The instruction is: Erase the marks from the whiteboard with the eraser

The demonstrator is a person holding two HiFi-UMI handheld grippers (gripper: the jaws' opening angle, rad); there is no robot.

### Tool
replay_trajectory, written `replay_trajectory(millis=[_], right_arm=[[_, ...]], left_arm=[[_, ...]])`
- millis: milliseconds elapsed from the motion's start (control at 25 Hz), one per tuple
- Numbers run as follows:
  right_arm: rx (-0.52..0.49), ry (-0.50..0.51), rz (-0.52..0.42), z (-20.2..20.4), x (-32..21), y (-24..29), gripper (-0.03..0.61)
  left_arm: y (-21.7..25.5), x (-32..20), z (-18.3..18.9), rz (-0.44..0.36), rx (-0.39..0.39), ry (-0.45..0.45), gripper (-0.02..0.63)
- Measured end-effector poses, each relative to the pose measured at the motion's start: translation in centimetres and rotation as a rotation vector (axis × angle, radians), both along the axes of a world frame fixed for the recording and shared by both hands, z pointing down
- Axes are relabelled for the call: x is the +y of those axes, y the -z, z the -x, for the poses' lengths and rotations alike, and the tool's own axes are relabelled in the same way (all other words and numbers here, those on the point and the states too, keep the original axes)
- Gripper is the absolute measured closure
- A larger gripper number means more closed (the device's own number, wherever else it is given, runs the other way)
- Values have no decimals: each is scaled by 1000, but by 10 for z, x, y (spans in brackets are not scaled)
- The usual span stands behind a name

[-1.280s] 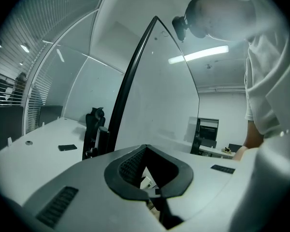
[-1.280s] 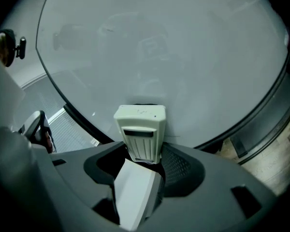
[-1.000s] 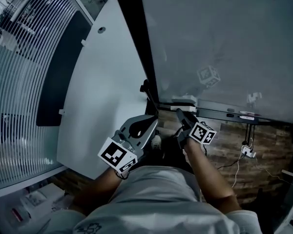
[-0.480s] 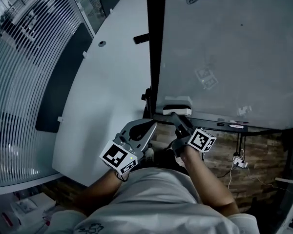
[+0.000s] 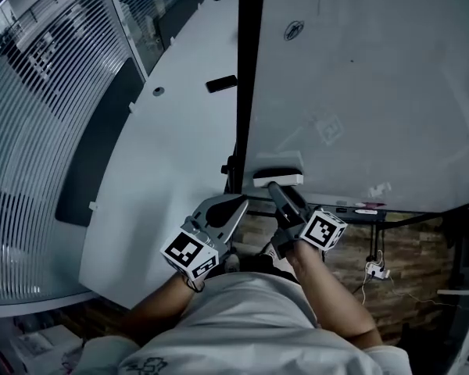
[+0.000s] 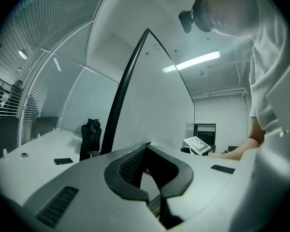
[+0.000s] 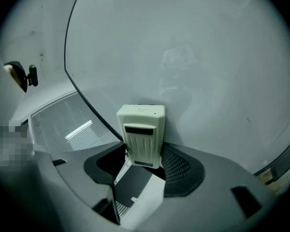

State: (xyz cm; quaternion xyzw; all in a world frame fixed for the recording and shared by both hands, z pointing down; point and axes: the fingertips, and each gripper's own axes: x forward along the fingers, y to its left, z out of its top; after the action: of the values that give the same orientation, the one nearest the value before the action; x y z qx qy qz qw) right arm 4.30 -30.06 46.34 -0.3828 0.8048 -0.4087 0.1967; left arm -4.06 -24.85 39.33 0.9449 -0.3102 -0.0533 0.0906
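The whiteboard [image 5: 375,92] stands upright at the right, with a small round mark [image 5: 294,30] near its top left. A white eraser [image 5: 277,178] with a dark strip lies flat against the board's lower left corner, just above the tray. My right gripper [image 5: 276,187] is shut on it. In the right gripper view the eraser [image 7: 141,134] stands between the jaws of the right gripper [image 7: 144,154], pressed to the whiteboard [image 7: 208,57]. My left gripper [image 5: 236,204] hangs beside the board's dark edge, shut and holding nothing. In its own view the left gripper [image 6: 146,149] faces the whiteboard [image 6: 154,105] edge-on.
A long white table [image 5: 164,147] runs along the left, with a black phone [image 5: 221,83] on it. Glass with blinds [image 5: 31,131] lies beyond. The board's tray [image 5: 391,213] holds a marker [image 5: 366,211]. A power strip [image 5: 373,270] and cables lie on the wooden floor. An office chair [image 6: 90,134] stands by the table.
The head view has tilted up, showing more of the board and its round mark. My right gripper has lifted the eraser slightly off the tray. The left gripper has hardly moved.
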Motion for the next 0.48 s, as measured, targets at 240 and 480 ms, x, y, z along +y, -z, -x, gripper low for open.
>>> replay_trajectory(millis=[240, 480], right_arm=[[69, -7, 59, -23, 0, -48, 336], [126, -23, 161, -46, 6, -122, 336]], left_arm=[[-14, -5, -6, 27, -22, 3, 607], [-32, -9, -9, 76, -70, 8, 607]])
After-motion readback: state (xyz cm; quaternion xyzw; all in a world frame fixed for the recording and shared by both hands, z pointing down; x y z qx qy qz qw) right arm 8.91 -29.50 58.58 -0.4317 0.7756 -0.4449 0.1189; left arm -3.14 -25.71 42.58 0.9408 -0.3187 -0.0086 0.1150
